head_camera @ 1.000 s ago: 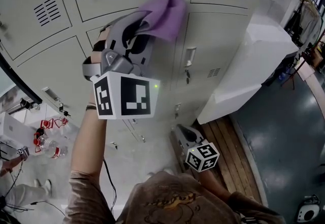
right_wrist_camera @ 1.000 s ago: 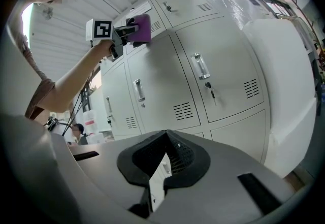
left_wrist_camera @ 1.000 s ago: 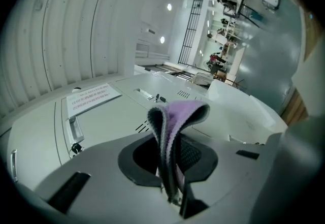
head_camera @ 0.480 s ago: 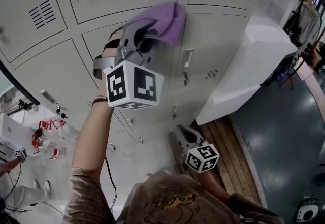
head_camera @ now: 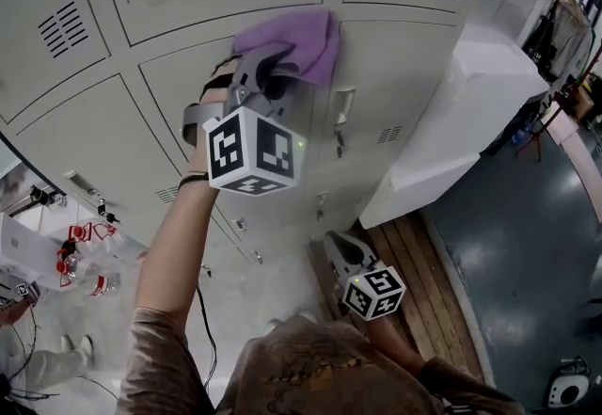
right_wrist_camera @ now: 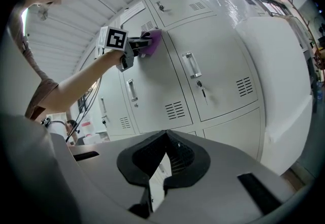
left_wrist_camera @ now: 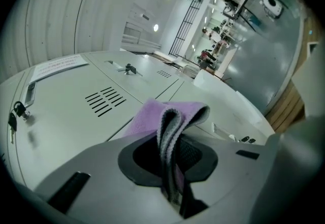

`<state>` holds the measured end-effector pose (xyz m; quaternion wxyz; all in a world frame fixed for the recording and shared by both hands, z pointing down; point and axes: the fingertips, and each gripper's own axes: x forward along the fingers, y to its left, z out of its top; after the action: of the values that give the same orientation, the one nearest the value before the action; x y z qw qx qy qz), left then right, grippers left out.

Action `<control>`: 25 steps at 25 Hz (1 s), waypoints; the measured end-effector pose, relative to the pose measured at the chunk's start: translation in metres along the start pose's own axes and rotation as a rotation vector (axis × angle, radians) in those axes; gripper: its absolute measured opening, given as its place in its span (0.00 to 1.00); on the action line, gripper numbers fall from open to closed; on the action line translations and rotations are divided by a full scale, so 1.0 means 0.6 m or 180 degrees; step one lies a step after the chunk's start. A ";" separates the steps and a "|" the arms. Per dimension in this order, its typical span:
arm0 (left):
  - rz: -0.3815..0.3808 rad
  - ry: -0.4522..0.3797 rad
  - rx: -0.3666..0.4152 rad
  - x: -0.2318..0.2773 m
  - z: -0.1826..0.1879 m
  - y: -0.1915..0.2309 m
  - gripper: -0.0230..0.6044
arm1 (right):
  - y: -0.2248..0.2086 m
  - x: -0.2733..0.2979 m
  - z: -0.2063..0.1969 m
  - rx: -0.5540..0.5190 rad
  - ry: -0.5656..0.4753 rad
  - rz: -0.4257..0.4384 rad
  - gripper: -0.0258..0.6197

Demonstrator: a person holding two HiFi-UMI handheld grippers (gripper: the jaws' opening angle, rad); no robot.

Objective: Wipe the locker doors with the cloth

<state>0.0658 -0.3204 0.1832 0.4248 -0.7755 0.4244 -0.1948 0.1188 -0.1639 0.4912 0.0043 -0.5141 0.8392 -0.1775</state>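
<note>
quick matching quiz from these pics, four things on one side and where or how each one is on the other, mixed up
Things:
1. cloth
2. left gripper
3. right gripper
4. wooden boards

Place or state:
a. held low, shut with nothing in it
b. on the floor, right of the lockers
c. purple, up against the lockers
d. raised high, shut on the cloth

Pairs: 1-c, 2-d, 3-a, 4-b
</note>
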 end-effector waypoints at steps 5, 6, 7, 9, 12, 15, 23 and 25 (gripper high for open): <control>-0.0032 0.0008 0.0001 0.006 -0.008 -0.015 0.11 | -0.005 0.004 -0.001 0.0013 0.0011 -0.0013 0.04; -0.0047 0.0012 0.0000 0.007 -0.011 -0.020 0.11 | -0.006 0.005 -0.001 0.0015 0.0014 -0.0012 0.04; -0.0066 0.0017 -0.0005 0.007 -0.014 -0.026 0.11 | -0.006 0.006 -0.002 0.0017 0.0017 -0.0009 0.04; -0.0115 0.0024 -0.0033 0.008 -0.021 -0.039 0.11 | -0.005 0.009 -0.003 0.0021 0.0022 -0.0003 0.04; -0.0178 0.0047 -0.0063 0.008 -0.032 -0.058 0.11 | -0.005 0.010 -0.005 0.0028 0.0030 -0.0001 0.04; -0.0232 0.0073 -0.0085 0.007 -0.045 -0.077 0.11 | -0.007 0.011 -0.006 0.0035 0.0032 -0.0014 0.04; -0.0425 0.0173 -0.0191 0.004 -0.085 -0.139 0.11 | -0.012 0.010 -0.010 0.0046 0.0038 -0.0051 0.04; -0.0463 0.0197 -0.0212 0.003 -0.095 -0.154 0.11 | -0.013 0.009 -0.009 0.0048 0.0036 -0.0059 0.04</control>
<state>0.0747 -0.3244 0.2911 0.3703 -0.8116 0.3862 -0.2348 0.1219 -0.1705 0.4998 0.0018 -0.5208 0.8330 -0.1868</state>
